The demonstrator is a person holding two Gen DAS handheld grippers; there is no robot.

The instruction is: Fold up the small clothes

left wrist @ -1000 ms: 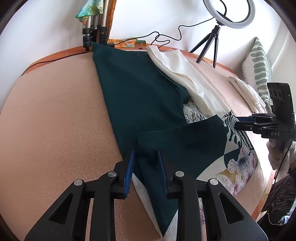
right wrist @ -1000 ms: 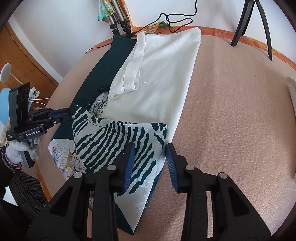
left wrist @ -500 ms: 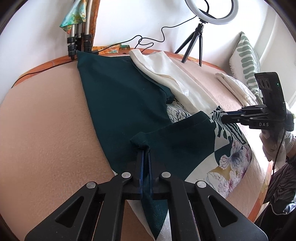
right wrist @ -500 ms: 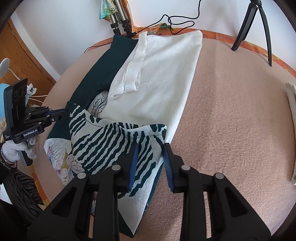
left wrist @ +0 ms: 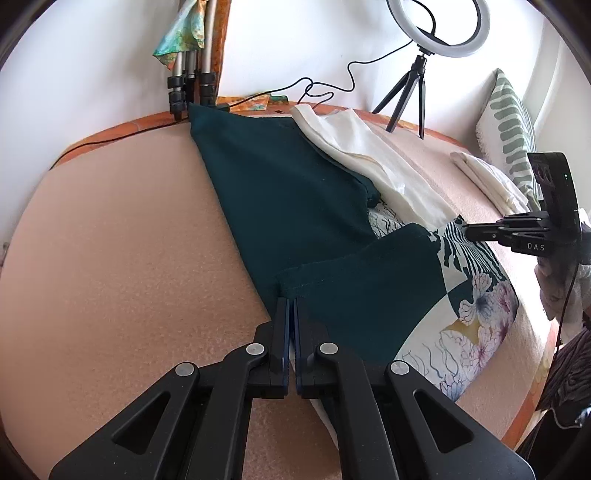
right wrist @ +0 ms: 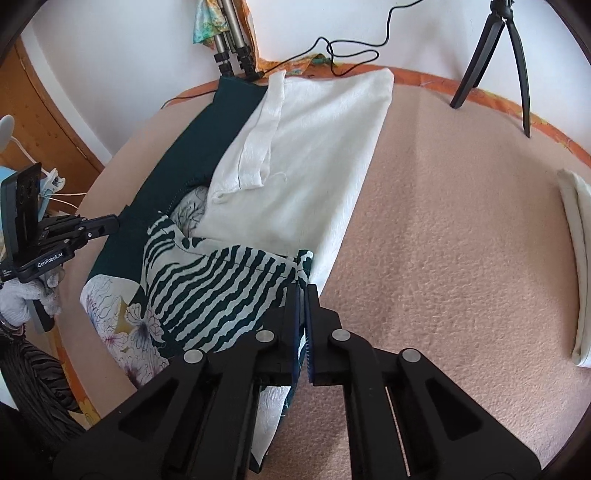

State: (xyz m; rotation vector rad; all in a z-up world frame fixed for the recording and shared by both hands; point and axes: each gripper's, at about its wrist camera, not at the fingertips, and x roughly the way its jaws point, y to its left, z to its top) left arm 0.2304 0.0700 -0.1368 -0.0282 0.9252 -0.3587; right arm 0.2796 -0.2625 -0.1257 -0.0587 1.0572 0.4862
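Left gripper (left wrist: 290, 301): jaws pressed together on the near left corner of the patterned garment (left wrist: 373, 299), at a hemmed dark green fold. Right gripper (right wrist: 302, 286): jaws likewise closed, pinching the garment's near right corner, where the green-striped print shows (right wrist: 221, 291).

Between the two corners, garment spread over the near part of the peach blanket (left wrist: 122, 258), dark green on the left, stripes and pale flowers toward the right and the near edge. Partly under its far edge, a white garment (right wrist: 317, 166) lying flat toward the far side, a strip of it folded over along its left edge. Left of that and touching it, a plain dark green cloth (left wrist: 284, 184) stretching to the far edge of the blanket.

Further right, well apart from the pile, a folded white cloth (right wrist: 578, 258) on the blanket. Beyond it, a green-and-white striped pillow (left wrist: 511, 125) against the wall. At the far edge, a ring light (left wrist: 437, 26) on a small black tripod, and grey tripod legs (left wrist: 188, 74) with a colourful scarf draped on them.
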